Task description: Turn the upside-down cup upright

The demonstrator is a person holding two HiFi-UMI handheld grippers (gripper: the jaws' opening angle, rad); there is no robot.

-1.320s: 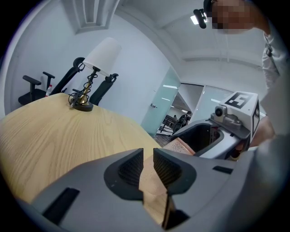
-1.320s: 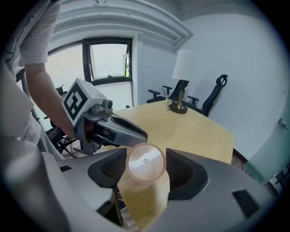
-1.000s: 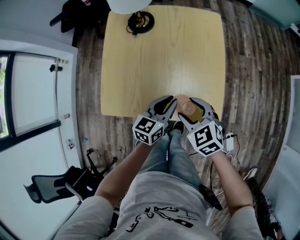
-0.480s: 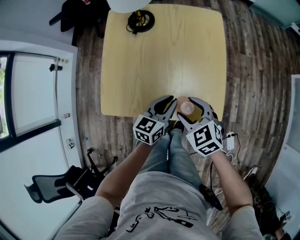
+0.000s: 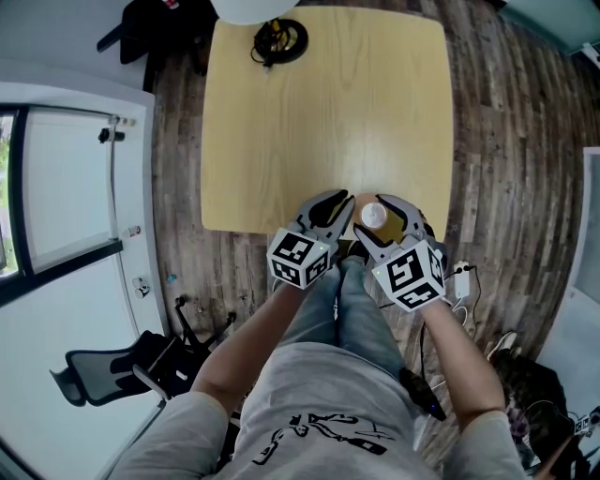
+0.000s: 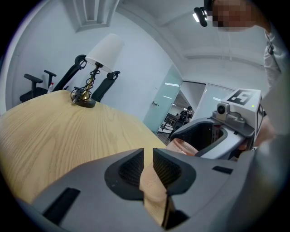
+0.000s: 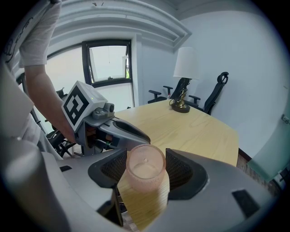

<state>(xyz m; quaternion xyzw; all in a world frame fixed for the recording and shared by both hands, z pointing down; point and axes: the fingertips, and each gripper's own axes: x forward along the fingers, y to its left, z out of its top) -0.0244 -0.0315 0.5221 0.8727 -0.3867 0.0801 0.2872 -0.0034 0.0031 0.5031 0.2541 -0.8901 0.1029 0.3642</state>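
Only the pale round top of the cup [image 5: 374, 215] showed from the head view. Its sides were hidden between the jaws of the right gripper [image 5: 377, 217], and whether that top was rim or base could not be told. In the left gripper view, the grey body of the left gripper [image 6: 148, 156] covered all but a pink sliver of the cup. The lampshade [image 5: 255, 7] and the black chairs [image 5: 141, 33] were cut off by the head view's top edge. The figures in the corridor [image 6: 186, 113] were too small to make out.
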